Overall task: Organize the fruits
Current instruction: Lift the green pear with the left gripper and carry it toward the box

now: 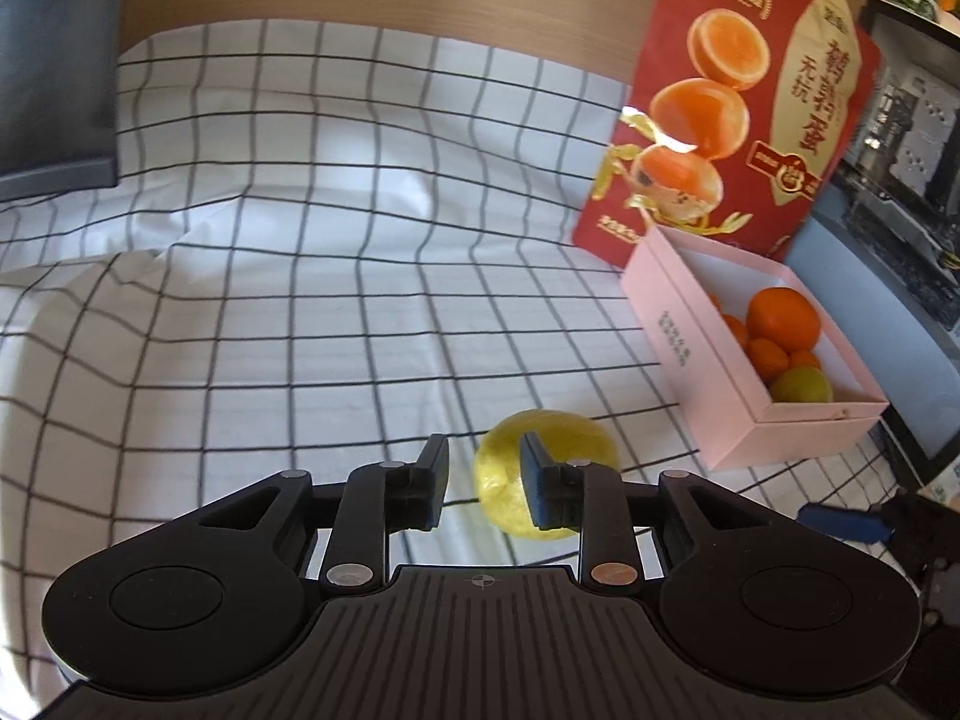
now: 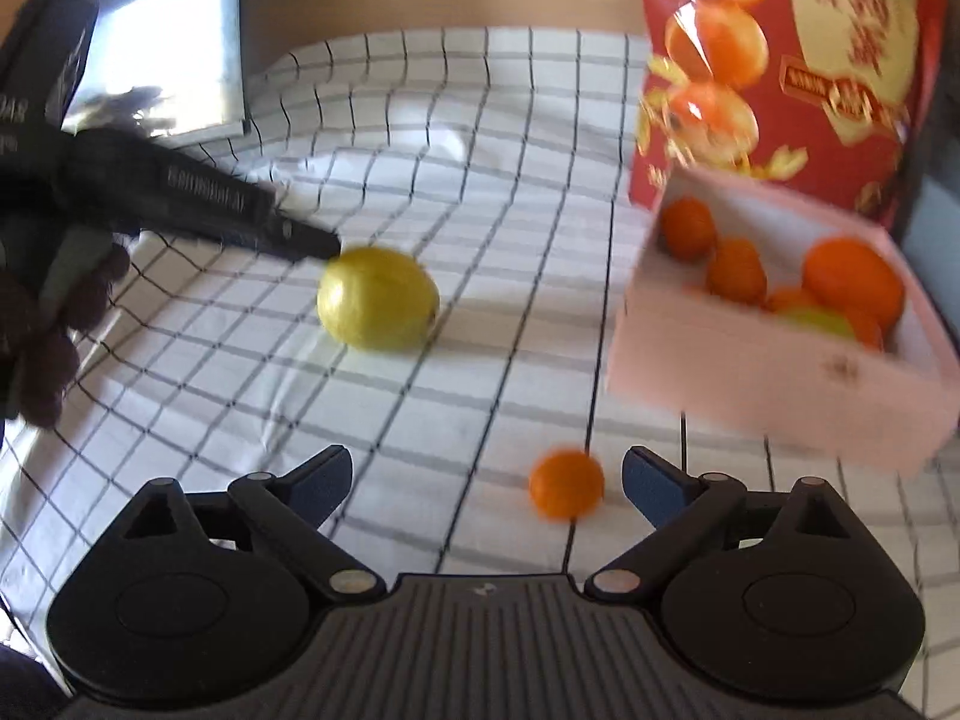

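A yellow lemon (image 1: 564, 450) lies on the checked cloth, just ahead of my left gripper (image 1: 483, 483), whose jaws stand narrowly open beside it and hold nothing. It also shows in the right wrist view (image 2: 378, 298), with the left gripper's fingertips (image 2: 312, 240) at its left side. My right gripper (image 2: 486, 480) is wide open and empty, and a small orange (image 2: 566, 483) lies on the cloth between its fingers, nearer the right one. A pink box (image 1: 708, 372) (image 2: 750, 372) at the right holds several oranges and one green fruit (image 1: 801, 385).
A tall red carton (image 1: 738, 102) printed with oranges stands behind the pink box. A dark flat object (image 1: 48, 90) lies at the far left. The white checked cloth (image 1: 300, 300) is wrinkled. Dark shelving (image 1: 900, 180) stands at the right.
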